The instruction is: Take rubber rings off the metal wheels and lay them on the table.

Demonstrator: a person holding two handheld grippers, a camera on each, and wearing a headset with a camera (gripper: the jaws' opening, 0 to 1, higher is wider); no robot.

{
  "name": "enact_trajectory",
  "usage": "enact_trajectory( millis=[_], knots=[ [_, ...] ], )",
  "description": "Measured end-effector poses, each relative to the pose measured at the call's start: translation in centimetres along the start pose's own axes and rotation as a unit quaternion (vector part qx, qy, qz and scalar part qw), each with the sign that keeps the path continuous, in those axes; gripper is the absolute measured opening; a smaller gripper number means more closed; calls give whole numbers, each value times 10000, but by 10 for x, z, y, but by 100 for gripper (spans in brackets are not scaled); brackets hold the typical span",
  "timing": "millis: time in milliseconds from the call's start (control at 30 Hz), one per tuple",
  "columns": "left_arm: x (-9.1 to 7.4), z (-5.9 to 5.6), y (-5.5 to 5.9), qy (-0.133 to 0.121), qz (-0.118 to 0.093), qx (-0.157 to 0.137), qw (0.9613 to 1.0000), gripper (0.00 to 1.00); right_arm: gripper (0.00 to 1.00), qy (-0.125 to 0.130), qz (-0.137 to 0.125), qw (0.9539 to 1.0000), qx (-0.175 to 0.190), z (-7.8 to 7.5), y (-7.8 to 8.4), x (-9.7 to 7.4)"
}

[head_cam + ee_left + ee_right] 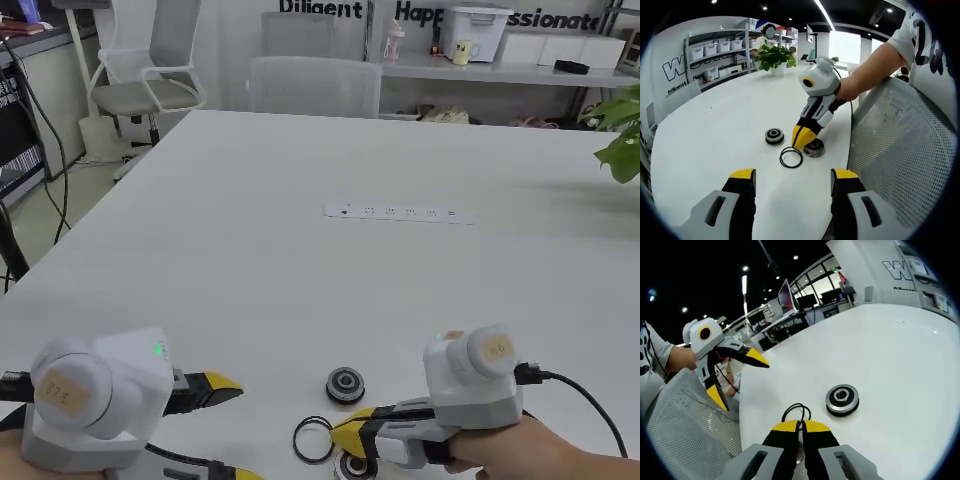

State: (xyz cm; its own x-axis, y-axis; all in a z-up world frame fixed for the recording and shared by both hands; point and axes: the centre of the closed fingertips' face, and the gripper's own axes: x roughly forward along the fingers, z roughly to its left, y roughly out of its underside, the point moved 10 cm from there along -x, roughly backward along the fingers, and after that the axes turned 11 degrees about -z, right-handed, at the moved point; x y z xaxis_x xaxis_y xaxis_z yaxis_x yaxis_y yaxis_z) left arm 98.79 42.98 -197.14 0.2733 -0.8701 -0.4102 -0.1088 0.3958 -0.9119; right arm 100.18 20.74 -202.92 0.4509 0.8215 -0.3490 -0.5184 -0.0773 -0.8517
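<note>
A metal wheel [345,384] with its black rubber ring still on it lies flat near the table's front edge; it also appears in the left gripper view as the wheel [774,136] and in the right gripper view as the wheel [842,399]. A loose black rubber ring [312,438] [791,157] [796,412] lies on the table beside it. My right gripper [345,432] [801,137] [800,426] is shut, its tips right over a second, bare-looking metal wheel [355,465] [814,147]. My left gripper [235,428] [794,182] [740,380] stands open to the left, holding nothing.
A white power strip [398,212] is set into the middle of the white table [250,250]. Grey chairs [310,85] stand at the far edge, a plant [620,130] at the right. A mesh chair [890,150] is close behind the front edge.
</note>
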Motion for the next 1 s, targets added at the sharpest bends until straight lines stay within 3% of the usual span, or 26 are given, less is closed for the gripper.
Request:
enact_trajectory(
  millis=[500,1000],
  knots=[
    [-1,1,0,-10,25,9,10000,58,3,81,-48,10000,-33,-1,-3,-2],
    [7,11,-12,-38,-67,-37,10000,57,9,169,-451,9988,-35,-12,-19,-26]
  ],
)
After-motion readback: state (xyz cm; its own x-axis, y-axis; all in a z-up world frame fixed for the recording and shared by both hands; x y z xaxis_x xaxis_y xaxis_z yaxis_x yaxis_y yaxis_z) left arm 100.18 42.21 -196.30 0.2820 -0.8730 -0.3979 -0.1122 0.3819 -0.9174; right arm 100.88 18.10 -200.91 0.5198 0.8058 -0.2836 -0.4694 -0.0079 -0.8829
